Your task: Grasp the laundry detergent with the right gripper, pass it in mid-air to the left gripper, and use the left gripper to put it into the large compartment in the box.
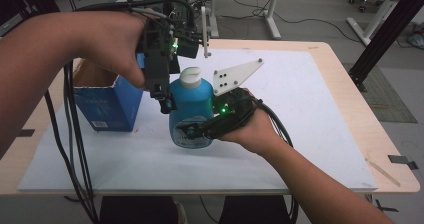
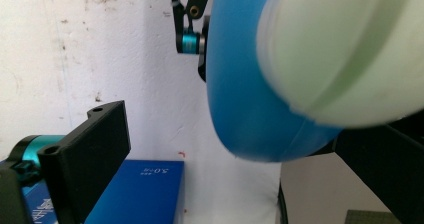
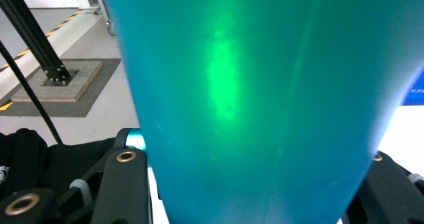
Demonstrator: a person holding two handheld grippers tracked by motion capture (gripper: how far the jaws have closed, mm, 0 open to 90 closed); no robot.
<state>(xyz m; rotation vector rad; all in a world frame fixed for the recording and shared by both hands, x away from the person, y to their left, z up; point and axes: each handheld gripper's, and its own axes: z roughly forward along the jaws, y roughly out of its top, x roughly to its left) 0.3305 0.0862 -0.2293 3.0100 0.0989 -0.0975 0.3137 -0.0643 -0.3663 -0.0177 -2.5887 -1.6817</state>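
A light wooden table [image 1: 345, 109] is running across the middle of the high view, its rounded far corner showing at the upper right of the frame. A large white board [image 1: 300, 129] is lying flat on it, covering most of the top and leaving a strip of bare wood showing along the right and near edges. A blue cardboard box [image 1: 107, 106] with its top flaps open is standing on the board at the left of centre. At the lower right, a thin pale stick [image 1: 382, 170] is lying on the bare wood, just beside a small piece of dark tape [image 1: 402, 160] at the table's edge.
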